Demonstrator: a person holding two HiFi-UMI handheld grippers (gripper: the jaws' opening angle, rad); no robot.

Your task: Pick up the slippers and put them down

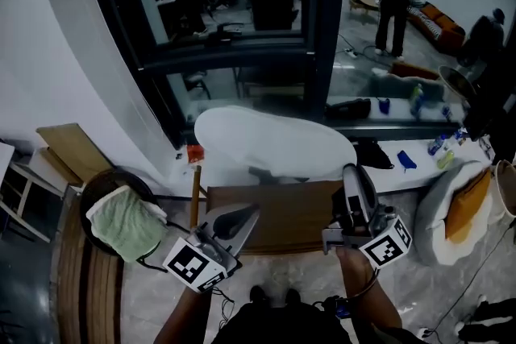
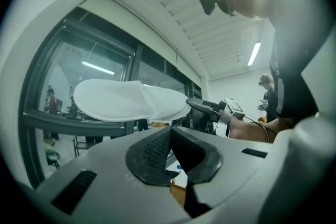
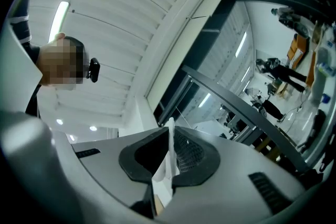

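Fingers (image 3: 191, 155) of right gripper (image 1: 352, 170) clamp slipper (image 1: 274, 142) by end; long axis level, running left.

the left claw (image 1: 244, 215) and right claw (image 1: 352, 173) are grey, black-padded, with square-marker cubes (image 1: 193, 266).

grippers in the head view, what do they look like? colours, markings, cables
Both the left gripper and the right gripper have pale grey wedge-shaped shells with black, mesh-textured jaw pads. Each carries a white cube printed with black square markers. A thin dark cable loops at the right wrist; the forearms are unsleeved.
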